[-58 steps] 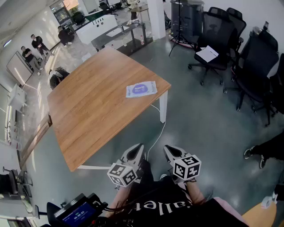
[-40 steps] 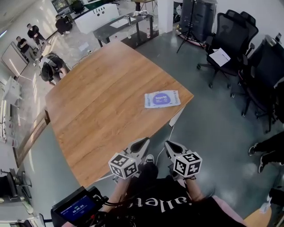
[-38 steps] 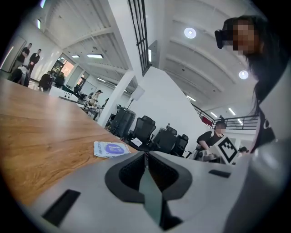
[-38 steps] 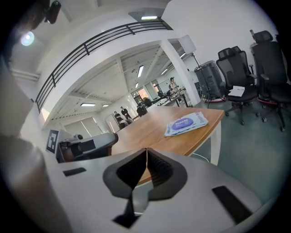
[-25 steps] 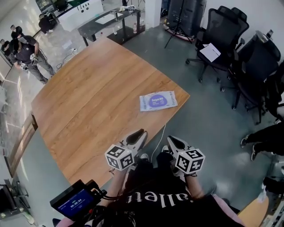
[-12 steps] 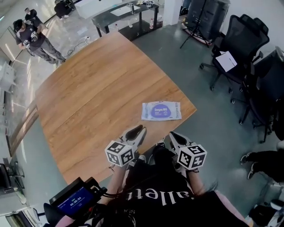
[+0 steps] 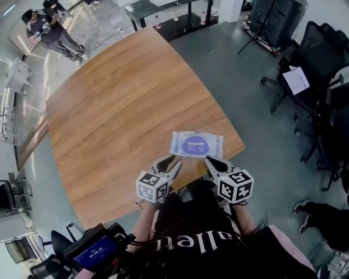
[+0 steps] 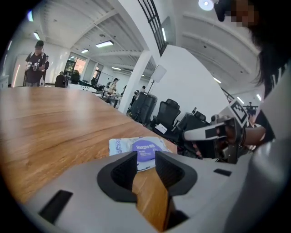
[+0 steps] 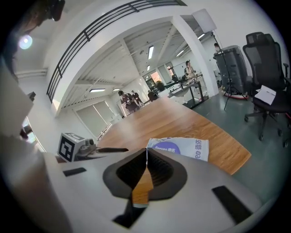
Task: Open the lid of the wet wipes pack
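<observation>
A wet wipes pack [image 7: 196, 145], pale blue with a round purple lid [image 7: 194, 145], lies flat near the right corner of the wooden table [image 7: 125, 103]. My left gripper [image 7: 173, 161] hovers just short of the pack's near left end. Its jaws have just been opening and stand open with nothing between them. In the left gripper view the pack [image 8: 119, 145] lies straight ahead beyond the left gripper [image 8: 146, 154]. My right gripper [image 7: 209, 160] is shut and empty at the pack's near right side. In the right gripper view the pack [image 9: 188, 148] lies just past the right gripper [image 9: 146, 151].
Black office chairs [image 7: 319, 82] stand on the grey floor to the right of the table. A person [image 7: 49, 31] stands at the far left, and a dark glass table [image 7: 169, 13] beyond the far edge. A device with a lit screen [image 7: 95, 253] hangs at my lower left.
Both grippers have come forward from off the table's near edge to just short of the pack. The pack has not moved on the table.
</observation>
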The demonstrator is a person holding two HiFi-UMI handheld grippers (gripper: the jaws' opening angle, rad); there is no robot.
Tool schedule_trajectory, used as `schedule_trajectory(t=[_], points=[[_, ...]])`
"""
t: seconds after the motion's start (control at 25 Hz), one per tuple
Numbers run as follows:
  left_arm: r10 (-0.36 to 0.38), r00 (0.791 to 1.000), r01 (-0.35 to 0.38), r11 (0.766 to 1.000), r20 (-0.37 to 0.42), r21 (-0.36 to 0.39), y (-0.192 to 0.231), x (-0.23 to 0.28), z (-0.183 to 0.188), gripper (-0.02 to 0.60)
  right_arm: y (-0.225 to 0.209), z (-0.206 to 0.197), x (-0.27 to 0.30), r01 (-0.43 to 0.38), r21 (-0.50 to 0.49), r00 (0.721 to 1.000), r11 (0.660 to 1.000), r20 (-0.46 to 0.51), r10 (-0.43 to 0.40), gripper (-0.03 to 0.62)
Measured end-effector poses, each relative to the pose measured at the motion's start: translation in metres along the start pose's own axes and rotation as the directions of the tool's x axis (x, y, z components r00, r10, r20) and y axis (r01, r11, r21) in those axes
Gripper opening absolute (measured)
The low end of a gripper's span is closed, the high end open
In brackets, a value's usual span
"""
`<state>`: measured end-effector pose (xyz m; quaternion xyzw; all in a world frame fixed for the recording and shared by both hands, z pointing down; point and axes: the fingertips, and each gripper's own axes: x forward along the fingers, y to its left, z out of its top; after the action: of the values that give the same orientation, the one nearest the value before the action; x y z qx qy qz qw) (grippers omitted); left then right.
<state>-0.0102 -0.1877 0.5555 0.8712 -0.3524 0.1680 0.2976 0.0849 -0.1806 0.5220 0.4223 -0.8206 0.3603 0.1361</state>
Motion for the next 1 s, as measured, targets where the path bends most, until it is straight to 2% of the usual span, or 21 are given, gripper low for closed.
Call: schedule_trajectory(t=[0.12,0.24,0.36,0.44,0.56,0.64,0.72,0.88,1.0], points=[[0.011,0.998,-0.009,1.0,-0.065,0.027,0.004,0.006,-0.008,0.112,0.002,-0.005,0.009,-0.027,-0.007,0.998,1.0,-0.049,0.026,0.012],[0.036,0.993,-0.031,0.998,-0.108,0.052,0.01,0.036,-0.015,0.14,-0.022,-0.01,0.016,-0.049,-0.023,0.995,0.999,-0.089,0.046,0.012],[0.052,0.987,-0.032,0.991,-0.155,0.129,0.011,0.063,-0.009,0.149,-0.045,-0.009,0.02,-0.063,-0.035,0.992,0.997,-0.111,0.059,0.012],[0.044,0.976,0.005,0.974,-0.212,0.226,0.007,0.07,-0.005,0.167,-0.053,-0.008,0.02,-0.06,-0.044,0.991,0.997,-0.123,0.054,0.012],[0.074,0.951,0.048,0.923,-0.299,0.381,0.017,0.085,-0.028,0.176,-0.061,-0.008,0.019,-0.044,-0.057,0.99,0.997,-0.136,0.036,0.012],[0.098,0.939,0.058,0.899,-0.33,0.433,0.021,0.09,-0.035,0.176,-0.065,-0.008,0.018,-0.035,-0.056,0.99,0.998,-0.139,0.027,0.012],[0.1,0.936,0.061,0.899,-0.338,0.434,0.023,0.091,-0.034,0.176,-0.068,-0.007,0.018,-0.028,-0.051,0.99,0.998,-0.141,0.021,0.012],[0.087,0.937,0.06,0.914,-0.338,0.401,0.025,0.096,-0.036,0.176,-0.067,-0.004,0.022,-0.03,-0.069,0.991,0.997,-0.134,0.02,0.012],[0.074,0.935,0.071,0.918,-0.346,0.39,0.027,0.099,-0.037,0.175,-0.056,0.003,0.028,-0.047,-0.188,0.993,0.981,-0.115,0.025,0.012]])
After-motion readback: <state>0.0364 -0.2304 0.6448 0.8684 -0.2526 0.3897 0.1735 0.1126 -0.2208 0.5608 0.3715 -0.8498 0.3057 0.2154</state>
